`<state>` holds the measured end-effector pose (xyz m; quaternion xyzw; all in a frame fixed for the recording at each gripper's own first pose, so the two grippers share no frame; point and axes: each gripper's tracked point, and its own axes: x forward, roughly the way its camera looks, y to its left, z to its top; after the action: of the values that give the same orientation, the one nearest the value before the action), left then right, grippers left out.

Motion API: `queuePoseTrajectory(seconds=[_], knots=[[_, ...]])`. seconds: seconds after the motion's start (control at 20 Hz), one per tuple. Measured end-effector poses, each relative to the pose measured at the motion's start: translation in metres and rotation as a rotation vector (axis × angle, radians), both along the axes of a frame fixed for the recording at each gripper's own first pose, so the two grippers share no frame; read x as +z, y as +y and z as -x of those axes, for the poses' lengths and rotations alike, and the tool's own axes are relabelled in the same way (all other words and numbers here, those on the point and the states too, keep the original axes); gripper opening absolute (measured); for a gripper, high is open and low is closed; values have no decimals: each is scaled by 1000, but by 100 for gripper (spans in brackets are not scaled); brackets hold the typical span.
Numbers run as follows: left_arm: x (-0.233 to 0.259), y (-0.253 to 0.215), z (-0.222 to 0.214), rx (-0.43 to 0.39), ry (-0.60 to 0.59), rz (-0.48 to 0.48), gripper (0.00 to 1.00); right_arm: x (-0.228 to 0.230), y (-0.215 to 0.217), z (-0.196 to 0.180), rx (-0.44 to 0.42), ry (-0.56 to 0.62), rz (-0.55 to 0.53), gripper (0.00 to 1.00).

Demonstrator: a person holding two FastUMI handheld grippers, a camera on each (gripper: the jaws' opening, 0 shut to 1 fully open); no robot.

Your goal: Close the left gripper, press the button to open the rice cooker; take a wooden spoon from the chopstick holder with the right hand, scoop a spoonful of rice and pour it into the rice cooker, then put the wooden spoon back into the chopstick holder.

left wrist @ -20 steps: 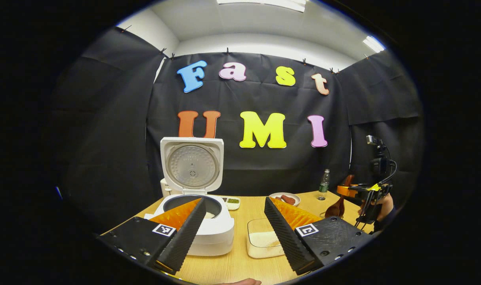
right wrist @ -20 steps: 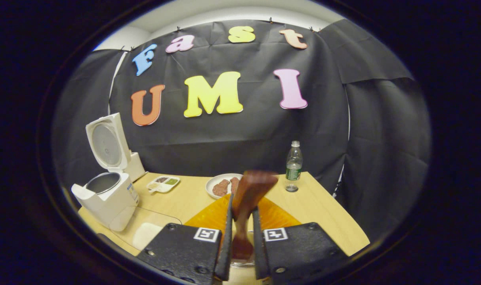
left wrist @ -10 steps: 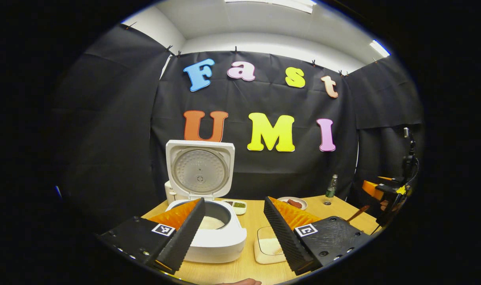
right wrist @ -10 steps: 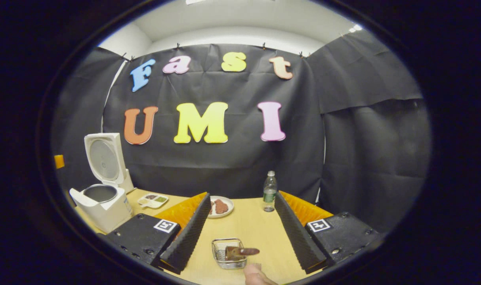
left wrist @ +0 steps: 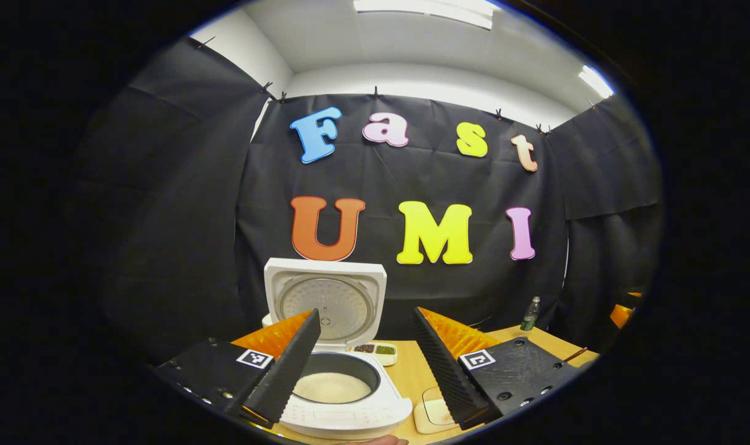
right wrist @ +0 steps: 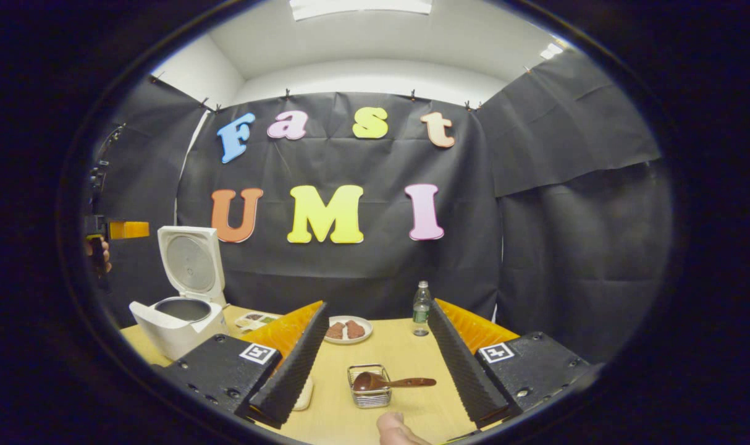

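Taking the rice cooker (right wrist: 177, 321) as the landmark: it stands at the left end of the tabletop (right wrist: 400, 352) with its lid (right wrist: 191, 264) tipped up and back, and in the left gripper view white rice (left wrist: 332, 389) lies in its inner pot. Hovering just above and in front of the cooker, the left tongs (left wrist: 366, 364) stand wide apart, holding nothing. Just behind the cooker is a small divided dish (left wrist: 375, 350); just to its right, a shallow rice container (left wrist: 433, 415) sits on the tabletop. Farther right of the cooker come a plate (right wrist: 348, 329) with brown food and a plastic bottle (right wrist: 421, 308).

Well to the right of the cooker and nearer the viewer stands the wire chopstick holder (right wrist: 369, 386). The wooden spoon (right wrist: 390, 382) lies across its rim, bowl inside and handle jutting right past the edge. The right tongs (right wrist: 375, 361) hang above it, spread wide and empty, with a fingertip (right wrist: 395, 428) of the person at the bottom edge.

By this layout the task looks essentially finished. The remaining risk is the spoon: it rests tilted on the rim rather than dropped in, so a knock from the tongs on pulling away could tip it out or slide the light basket. The raised lid could also be bumped by the left tongs.
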<state>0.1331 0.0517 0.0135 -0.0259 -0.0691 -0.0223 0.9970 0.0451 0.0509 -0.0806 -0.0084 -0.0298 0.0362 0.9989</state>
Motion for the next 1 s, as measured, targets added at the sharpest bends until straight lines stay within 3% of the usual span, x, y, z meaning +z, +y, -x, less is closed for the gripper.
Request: queuePoseTrajectory(seconds=[0.25, 0.6, 0.9, 1.0], knots=[[39, 11, -39, 6, -36, -42, 94, 2, 2, 5, 25, 10, -5, 100], [64, 13, -116, -36, 56, -21, 94, 1, 7, 2, 72, 6, -18, 100], [45, 54, -201, 53, 113, -48, 94, -5, 3, -1, 59, 40, -3, 100], [42, 67, -219, 72, 121, -11, 94, -4, 1, 2, 43, 40, 11, 100]])
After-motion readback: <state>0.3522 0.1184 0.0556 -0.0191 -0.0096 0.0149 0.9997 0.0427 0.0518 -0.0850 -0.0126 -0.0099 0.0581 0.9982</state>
